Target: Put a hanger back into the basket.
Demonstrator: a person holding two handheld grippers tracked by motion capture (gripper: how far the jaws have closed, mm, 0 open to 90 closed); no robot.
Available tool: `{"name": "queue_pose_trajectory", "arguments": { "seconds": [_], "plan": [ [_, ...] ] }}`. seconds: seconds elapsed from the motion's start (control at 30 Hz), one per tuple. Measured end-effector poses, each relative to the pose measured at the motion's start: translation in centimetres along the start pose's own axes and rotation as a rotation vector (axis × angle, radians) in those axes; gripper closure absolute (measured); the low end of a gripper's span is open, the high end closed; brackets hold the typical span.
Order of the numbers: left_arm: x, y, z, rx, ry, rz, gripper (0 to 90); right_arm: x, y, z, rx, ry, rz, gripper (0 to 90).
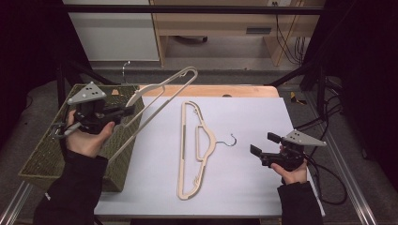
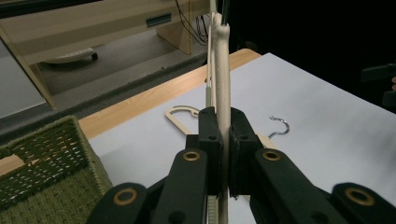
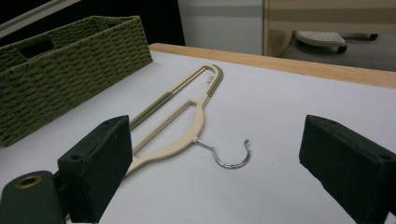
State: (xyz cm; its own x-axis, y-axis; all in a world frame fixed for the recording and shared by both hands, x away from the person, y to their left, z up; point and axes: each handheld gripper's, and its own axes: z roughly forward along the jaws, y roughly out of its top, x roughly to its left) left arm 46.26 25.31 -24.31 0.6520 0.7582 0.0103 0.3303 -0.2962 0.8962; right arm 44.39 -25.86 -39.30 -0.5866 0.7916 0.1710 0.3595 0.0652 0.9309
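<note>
Cream plastic, thin and flat: the lifted hanger (image 1: 162,96) is pinched edge-on in the left gripper (image 1: 126,111), whose jaws are clamped tight on its frame, as the left gripper view shows with the strip (image 2: 222,70) rising straight up between the pads. In the high view that hanger hangs in the air, slanting from above the woven green basket (image 1: 47,157) out over the white sheet (image 1: 263,117) that covers the table. A second hanger (image 1: 195,150) of the same kind lies flat on the sheet, its metal hook (image 3: 229,156) pointing toward the right gripper (image 1: 263,145). That gripper hovers near the hook with its jaws spread wide and nothing between them.

The step in hand looks like carrying the first hanger to the basket while the other waits. The next move calls for swinging the long frame round so it clears the basket's near wall and goes in lengthwise before the jaws part; the right gripper would then need to close on the lying hanger's neck, just behind the hook.
</note>
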Motion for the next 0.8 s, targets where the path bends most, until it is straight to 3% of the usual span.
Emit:
{"name": "queue_pose_trajectory", "arguments": {
  "seconds": [0.23, 0.8],
  "plan": [
    [2.3, -0.2, -0.8, 0.018, 0.03, 0.002, 85.8, 0.0, 0.0, 0.0, 0.0, 0.0, 0.003, 9.4],
    [8.4, -2.8, -3.2, 0.06, 0.127, 0.01, 85.8, -0.2, 0.0, -0.2, -0.009, -0.015, -0.005, 5.3]
  ]
}}
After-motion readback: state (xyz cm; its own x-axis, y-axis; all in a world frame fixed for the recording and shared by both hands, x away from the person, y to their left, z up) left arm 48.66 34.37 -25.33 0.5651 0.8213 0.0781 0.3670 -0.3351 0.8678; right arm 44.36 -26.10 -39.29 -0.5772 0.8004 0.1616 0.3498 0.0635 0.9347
